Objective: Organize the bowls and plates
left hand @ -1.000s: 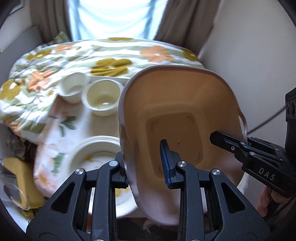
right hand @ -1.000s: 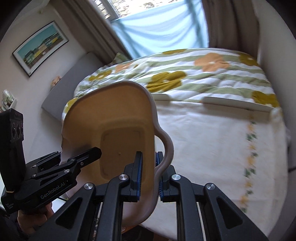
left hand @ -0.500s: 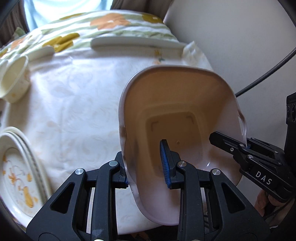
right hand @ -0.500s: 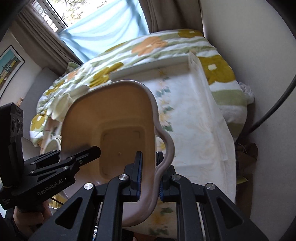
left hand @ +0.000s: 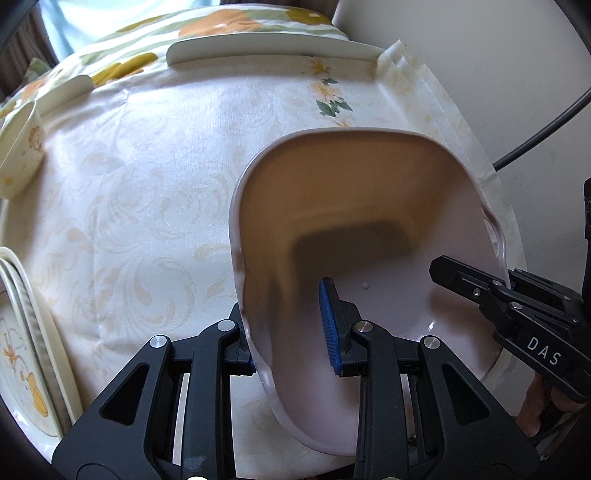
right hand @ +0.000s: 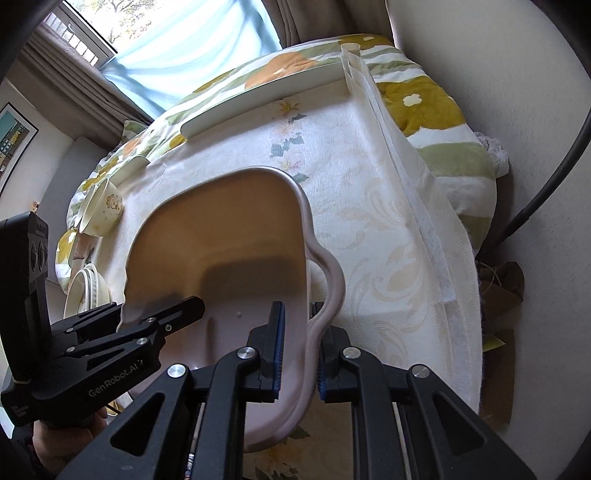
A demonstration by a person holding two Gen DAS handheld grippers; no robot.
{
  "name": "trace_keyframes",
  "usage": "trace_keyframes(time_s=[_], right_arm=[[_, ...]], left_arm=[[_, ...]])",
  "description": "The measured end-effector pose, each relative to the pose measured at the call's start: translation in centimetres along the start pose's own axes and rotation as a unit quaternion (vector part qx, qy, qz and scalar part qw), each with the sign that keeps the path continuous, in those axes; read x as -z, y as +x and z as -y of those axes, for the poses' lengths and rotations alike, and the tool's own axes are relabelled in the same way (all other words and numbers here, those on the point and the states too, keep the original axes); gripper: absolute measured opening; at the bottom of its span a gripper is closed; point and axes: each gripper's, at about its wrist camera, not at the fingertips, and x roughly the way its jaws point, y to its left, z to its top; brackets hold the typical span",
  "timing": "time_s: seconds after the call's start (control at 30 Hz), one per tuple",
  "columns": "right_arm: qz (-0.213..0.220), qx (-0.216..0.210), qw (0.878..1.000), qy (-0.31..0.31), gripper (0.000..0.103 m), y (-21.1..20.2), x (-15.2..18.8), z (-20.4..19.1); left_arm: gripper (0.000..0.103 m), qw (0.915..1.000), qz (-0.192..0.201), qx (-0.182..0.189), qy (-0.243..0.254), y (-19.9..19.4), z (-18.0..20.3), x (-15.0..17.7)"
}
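A pale pink basin (left hand: 369,206) with side handles is held by both grippers low over the cloth-covered table (left hand: 147,192). My left gripper (left hand: 288,328) is shut on the basin's left rim. My right gripper (right hand: 298,350) is shut on its right rim, next to the handle; the basin (right hand: 229,236) shows empty inside. A cream bowl (left hand: 20,151) lies on its side at the far left, also in the right wrist view (right hand: 105,210). A stack of plates (left hand: 22,339) sits at the left edge, seen too in the right wrist view (right hand: 86,288).
A flowered bedcover (left hand: 229,22) lies beyond the table. A white wall (right hand: 535,110) and a black cable (right hand: 546,173) are close on the right. A brown paper bag (right hand: 502,291) sits on the floor by the table's right edge.
Both grippers have carried the basin to the right and lowered it toward the table's right part, tilting it flatter. The bowls and plates have slid to the left edge of view.
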Motion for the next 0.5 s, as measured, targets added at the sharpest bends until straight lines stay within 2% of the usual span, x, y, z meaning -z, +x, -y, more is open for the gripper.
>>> trace_keyframes(time_s=[0.07,0.13,0.17,0.2,0.23,0.3,0.43,0.5], right_arm=[[-0.002,-0.005,1.000,0.006,0.013,0.2,0.0,0.3],[-0.005,-0.009,1.000,0.013,0.013,0.3,0.0,0.6],[-0.006,-0.012,1.000,0.018,0.013,0.3,0.0,0.7],[-0.007,-0.015,1.000,0.022,0.013,0.3,0.0,0.8],[-0.007,-0.016,0.999,0.026,0.014,0.3,-0.1,0.9],[-0.007,-0.020,0.999,0.036,0.019,0.4,-0.1,1.1],[0.003,-0.029,0.998,0.056,0.042,0.0,-0.1,1.6],[0.009,-0.028,0.998,0.056,0.042,-0.5,-0.1,1.4]], left_arm=[[0.025,1.0000,-0.002,-0.006,0.003,0.2,-0.1,0.0],[0.031,0.9999,-0.004,-0.013,0.010,0.2,0.1,-0.1],[0.048,0.9998,-0.002,-0.014,0.013,0.1,0.1,-0.1],[0.072,0.9998,0.001,-0.013,0.014,-0.1,0.2,-0.1],[0.080,0.9998,0.009,-0.014,0.015,-0.3,0.2,-0.1],[0.084,0.9995,0.021,-0.016,0.016,-0.8,0.2,0.0],[0.084,0.9995,0.016,-0.020,0.020,-1.1,0.1,0.0],[0.084,0.9994,0.016,-0.022,0.020,-1.4,0.0,0.1]])
